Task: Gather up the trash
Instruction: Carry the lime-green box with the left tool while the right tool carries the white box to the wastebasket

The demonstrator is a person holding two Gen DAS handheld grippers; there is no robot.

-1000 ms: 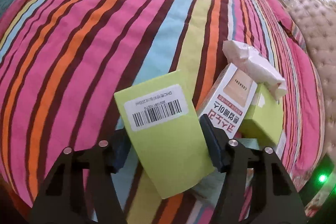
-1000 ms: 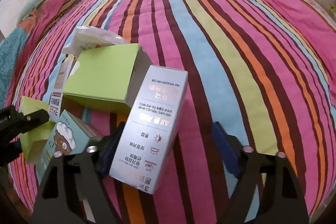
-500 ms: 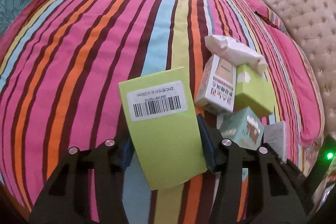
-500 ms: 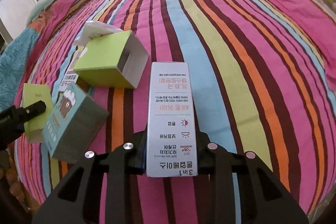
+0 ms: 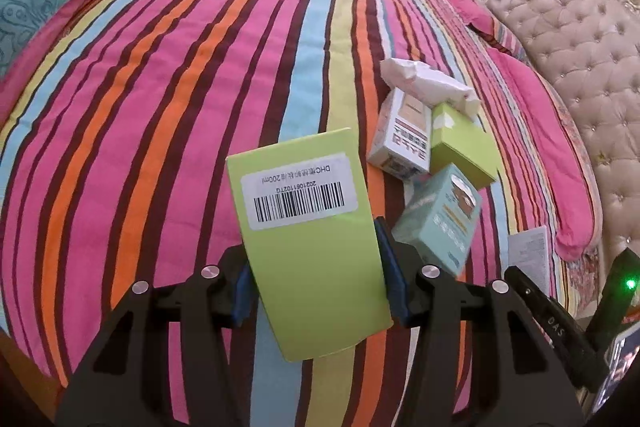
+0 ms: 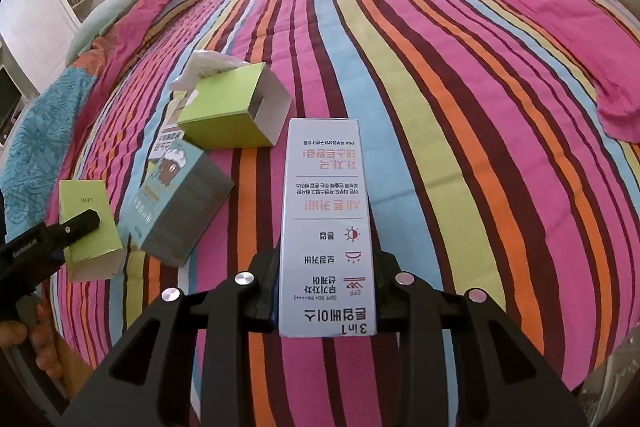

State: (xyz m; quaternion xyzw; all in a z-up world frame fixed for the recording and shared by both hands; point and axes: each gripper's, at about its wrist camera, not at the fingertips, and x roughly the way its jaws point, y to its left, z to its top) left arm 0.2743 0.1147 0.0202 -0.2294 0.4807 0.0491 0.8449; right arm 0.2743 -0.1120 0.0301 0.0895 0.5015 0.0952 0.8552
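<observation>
Left gripper (image 5: 316,291): pinching a lime-green carton (image 5: 308,239) by its two long sides, blue pads pressed flat against it after the jaws closed in. Barcode label faces the camera; the carton stands tilted, lifted above the striped bedspread (image 5: 160,107).

Right gripper (image 6: 326,291): clamped on a tall pale-blue sunscreen box (image 6: 326,219), gripped at its lower end, the box standing almost straight out between the fingers, Korean print upside down, raised off the bedspread.

Both grippers point steeply down toward the bed.

Remaining on the bedspread, in a loose cluster between the two grippers: a green open-ended box (image 6: 232,111), a teal box with a cartoon bear (image 6: 176,203), a white and orange box (image 5: 404,135), and a crumpled white wrapper (image 5: 428,83) at the far end, touching the boxes.

A person's fingertips (image 6: 40,327) show at the left edge of the right wrist view.
</observation>
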